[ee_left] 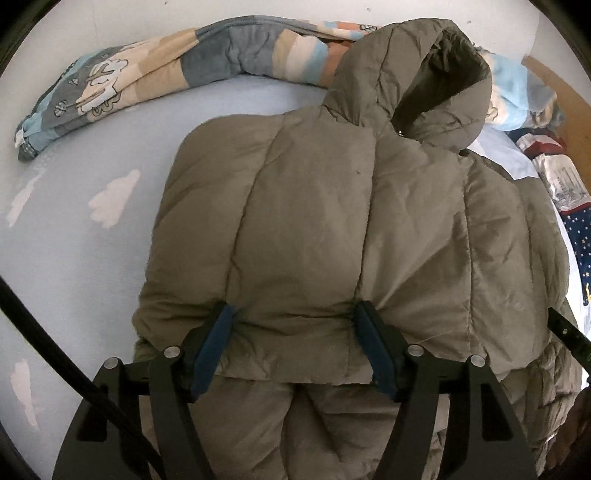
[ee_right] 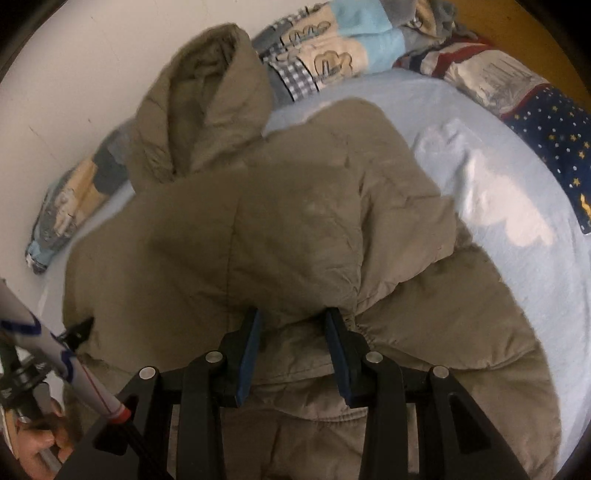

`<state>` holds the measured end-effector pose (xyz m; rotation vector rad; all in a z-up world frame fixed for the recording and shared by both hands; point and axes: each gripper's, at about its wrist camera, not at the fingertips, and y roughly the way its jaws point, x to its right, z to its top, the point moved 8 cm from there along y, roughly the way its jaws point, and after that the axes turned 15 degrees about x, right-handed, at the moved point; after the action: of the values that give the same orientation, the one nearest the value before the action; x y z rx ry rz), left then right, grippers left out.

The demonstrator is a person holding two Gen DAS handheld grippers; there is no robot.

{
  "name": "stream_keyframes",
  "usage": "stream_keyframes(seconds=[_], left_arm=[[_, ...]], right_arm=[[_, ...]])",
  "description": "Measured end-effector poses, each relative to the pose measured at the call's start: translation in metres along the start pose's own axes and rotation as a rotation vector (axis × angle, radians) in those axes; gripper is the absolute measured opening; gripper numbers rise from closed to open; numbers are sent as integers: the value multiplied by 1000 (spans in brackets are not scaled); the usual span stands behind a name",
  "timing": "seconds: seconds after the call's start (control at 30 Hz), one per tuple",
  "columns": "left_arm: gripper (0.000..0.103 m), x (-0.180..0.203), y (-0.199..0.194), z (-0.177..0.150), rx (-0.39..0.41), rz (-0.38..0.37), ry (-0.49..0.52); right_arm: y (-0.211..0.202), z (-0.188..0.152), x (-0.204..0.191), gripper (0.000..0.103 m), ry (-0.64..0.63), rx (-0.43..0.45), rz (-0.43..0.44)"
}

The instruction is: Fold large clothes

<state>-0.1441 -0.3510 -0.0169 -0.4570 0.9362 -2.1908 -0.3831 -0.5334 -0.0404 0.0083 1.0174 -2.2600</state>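
Puffy olive-brown hooded jacket [ee_left: 314,221] is lying spread out on the light blue bed sheet [ee_left: 74,240], the one with pale cloud shapes on it. Its hood [ee_left: 417,77] is pointing up toward the white wall [ee_left: 110,22], and part of the jacket is lying folded over on top of itself. I am holding my left gripper [ee_left: 295,314] down over the bottom edge of that folded part. Its blue pads [ee_left: 212,350] are standing wide, with the jacket's edge between them, and they are sitting against the cloth at both sides, but I cannot tell if they are squeezing it. I am holding my right gripper [ee_right: 293,317] over the jacket too, and its jaws are set narrower, with a bunched fold of the jacket sitting between its blue pads [ee_right: 249,354]. The cloth is puckering by the right-hand pad, so it is looking pinched there. A rolled-up patchwork blanket [ee_left: 129,85] is lying along the wall behind the hood. A dark blue cloth with stars [ee_right: 554,147] is lying at the far side of the bed. My hand [ee_right: 37,443] is showing in the bottom corner of the right view.
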Motion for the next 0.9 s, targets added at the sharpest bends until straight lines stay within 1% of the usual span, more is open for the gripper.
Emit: stream_keyframes(seconds=[0.1, 0.2, 0.3, 0.4, 0.53, 0.63, 0.77, 0.83, 0.9], left_arm=[[69, 0, -31, 4, 41, -14, 15], [69, -1, -68, -6, 70, -24, 26], [69, 0, -97, -25, 63, -26, 36], [69, 3, -128, -52, 60, -33, 37], [69, 2, -161, -97, 36, -21, 33], [69, -3, -178, -132, 4, 0, 5], [69, -11, -191, -170, -18, 26, -16], [69, -16, -193, -184, -28, 39, -7], [69, -23, -192, -197, -34, 67, 1]], right_arm=[[-9, 3, 0, 39, -4, 7, -15], [-33, 13, -7, 39, 18, 38, 36], [-58, 16, -15, 39, -17, 67, 53], [-80, 8, -23, 39, -36, 55, 87], [-106, -18, -33, 39, -65, 15, 123], [-120, -40, -35, 39, -90, -10, 126], [-137, -81, -29, 39, -118, -57, 109], [-145, -103, -25, 39, -121, -84, 98], [-152, -119, -21, 39, -112, -105, 89]])
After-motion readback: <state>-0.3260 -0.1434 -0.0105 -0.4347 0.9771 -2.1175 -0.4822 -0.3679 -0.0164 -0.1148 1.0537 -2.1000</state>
